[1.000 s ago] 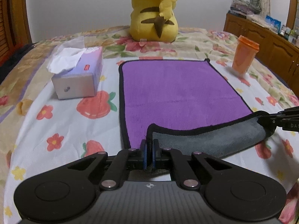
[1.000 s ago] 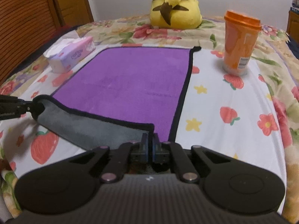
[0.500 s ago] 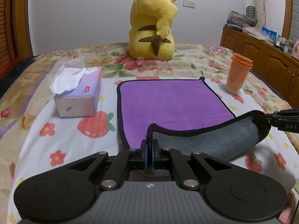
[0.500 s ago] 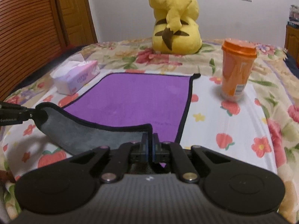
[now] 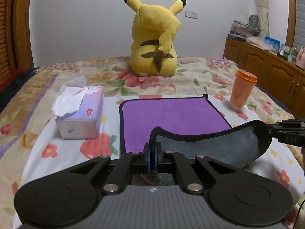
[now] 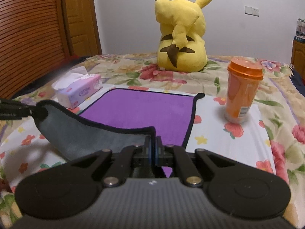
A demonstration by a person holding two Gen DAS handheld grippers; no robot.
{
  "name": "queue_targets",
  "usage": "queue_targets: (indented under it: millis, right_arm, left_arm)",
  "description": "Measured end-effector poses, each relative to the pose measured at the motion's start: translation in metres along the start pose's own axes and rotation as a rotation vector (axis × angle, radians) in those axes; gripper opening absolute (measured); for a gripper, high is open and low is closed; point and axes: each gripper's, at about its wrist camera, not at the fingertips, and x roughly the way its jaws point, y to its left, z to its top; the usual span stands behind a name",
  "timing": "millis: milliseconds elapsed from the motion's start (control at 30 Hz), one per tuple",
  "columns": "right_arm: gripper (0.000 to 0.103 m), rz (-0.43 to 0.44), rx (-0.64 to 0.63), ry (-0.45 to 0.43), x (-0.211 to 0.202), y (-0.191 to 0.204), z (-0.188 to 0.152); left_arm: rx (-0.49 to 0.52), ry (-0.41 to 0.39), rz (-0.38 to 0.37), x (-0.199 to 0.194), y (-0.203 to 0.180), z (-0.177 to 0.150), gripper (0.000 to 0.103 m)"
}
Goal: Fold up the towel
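A purple towel (image 5: 171, 112) with black trim and a grey underside lies on the flowered bedspread; it also shows in the right wrist view (image 6: 141, 108). My left gripper (image 5: 152, 148) is shut on its near left corner. My right gripper (image 6: 152, 143) is shut on its near right corner. Both corners are lifted, so the near edge hangs between them with the grey side (image 5: 213, 148) showing. The far half lies flat. Each gripper's tip shows at the edge of the other view, my right gripper in the left wrist view (image 5: 274, 129).
A tissue box (image 5: 82, 118) stands left of the towel. An orange lidded cup (image 6: 242, 93) stands to its right. A yellow Pikachu plush (image 5: 154, 38) sits beyond the towel's far edge. Wooden cabinets (image 5: 266, 68) line the right wall.
Both grippers have risen with the towel's near corners. The near edge hangs higher above the bed and more of the grey underside shows.
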Motion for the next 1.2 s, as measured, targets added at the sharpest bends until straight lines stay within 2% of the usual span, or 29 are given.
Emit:
queue_targets:
  millis: [367, 667, 1200]
  right_arm:
    - [0.004, -0.024, -0.028, 0.002, 0.011, -0.001, 0.002]
    - [0.004, -0.046, -0.037, -0.027, 0.017, -0.008, 0.014]
    - [0.004, -0.037, -0.080, -0.060, 0.026, -0.009, 0.033]
  left_arm:
    - [0.032, -0.011, -0.004, 0.008, -0.001, 0.012, 0.007]
    - [0.021, -0.016, -0.008, 0.012, 0.005, 0.022, 0.007]
    - [0.040, -0.032, -0.010, 0.027, 0.002, 0.037, 0.007]
